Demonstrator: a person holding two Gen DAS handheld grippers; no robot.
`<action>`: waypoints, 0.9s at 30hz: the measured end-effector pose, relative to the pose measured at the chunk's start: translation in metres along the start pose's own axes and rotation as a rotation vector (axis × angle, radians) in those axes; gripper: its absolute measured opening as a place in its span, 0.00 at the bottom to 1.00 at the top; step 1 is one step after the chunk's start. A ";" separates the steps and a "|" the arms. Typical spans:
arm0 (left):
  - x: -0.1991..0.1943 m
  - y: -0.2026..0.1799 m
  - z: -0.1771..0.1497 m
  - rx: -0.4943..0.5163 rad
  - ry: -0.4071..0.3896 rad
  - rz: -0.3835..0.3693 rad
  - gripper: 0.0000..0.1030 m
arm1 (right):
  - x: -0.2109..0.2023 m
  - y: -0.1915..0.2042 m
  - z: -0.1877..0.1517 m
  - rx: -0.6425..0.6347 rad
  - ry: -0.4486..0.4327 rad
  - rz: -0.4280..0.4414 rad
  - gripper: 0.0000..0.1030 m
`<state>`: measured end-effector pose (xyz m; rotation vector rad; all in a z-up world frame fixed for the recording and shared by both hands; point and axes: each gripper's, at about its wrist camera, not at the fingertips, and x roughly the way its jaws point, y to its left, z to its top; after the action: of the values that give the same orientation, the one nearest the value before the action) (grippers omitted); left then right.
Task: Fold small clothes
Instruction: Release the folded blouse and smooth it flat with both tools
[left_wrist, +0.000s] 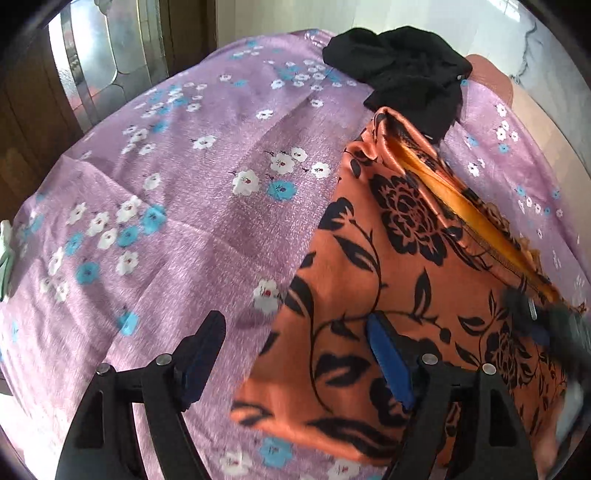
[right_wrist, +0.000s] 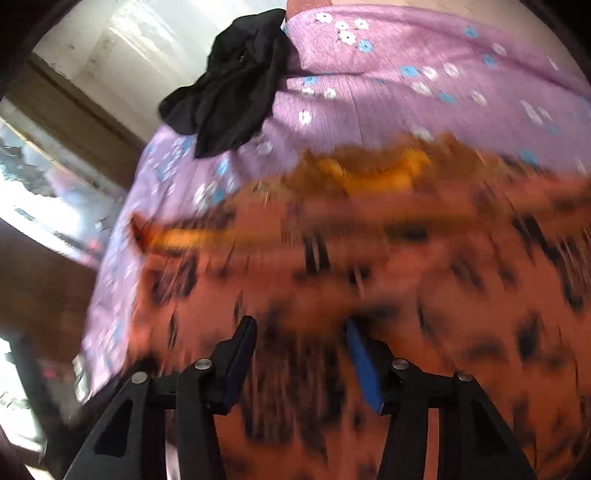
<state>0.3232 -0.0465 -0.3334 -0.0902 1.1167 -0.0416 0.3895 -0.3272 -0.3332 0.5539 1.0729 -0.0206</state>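
On the purple flowered sheet (left_wrist: 207, 229) lies an orange cloth (left_wrist: 376, 295) with black flowers, on the right side. Beyond its far end sits a crumpled black cloth (left_wrist: 402, 70), touching it. Both grippers hang over the orange cloth, left gripper (left_wrist: 291, 354) and right gripper (right_wrist: 301, 350), fingers spread apart, holding nothing.
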 end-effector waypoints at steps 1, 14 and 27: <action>0.003 0.001 0.003 0.005 0.003 -0.004 0.77 | 0.010 0.005 0.014 -0.013 -0.014 -0.029 0.53; -0.012 -0.007 0.005 0.004 0.013 -0.021 0.77 | -0.049 -0.077 0.045 0.303 -0.295 -0.042 0.52; -0.001 -0.068 -0.030 0.287 -0.013 0.087 0.90 | -0.139 -0.178 -0.125 0.466 -0.150 -0.065 0.41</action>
<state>0.2967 -0.1155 -0.3386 0.2140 1.0904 -0.1229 0.1687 -0.4602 -0.3364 0.9208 0.9400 -0.3712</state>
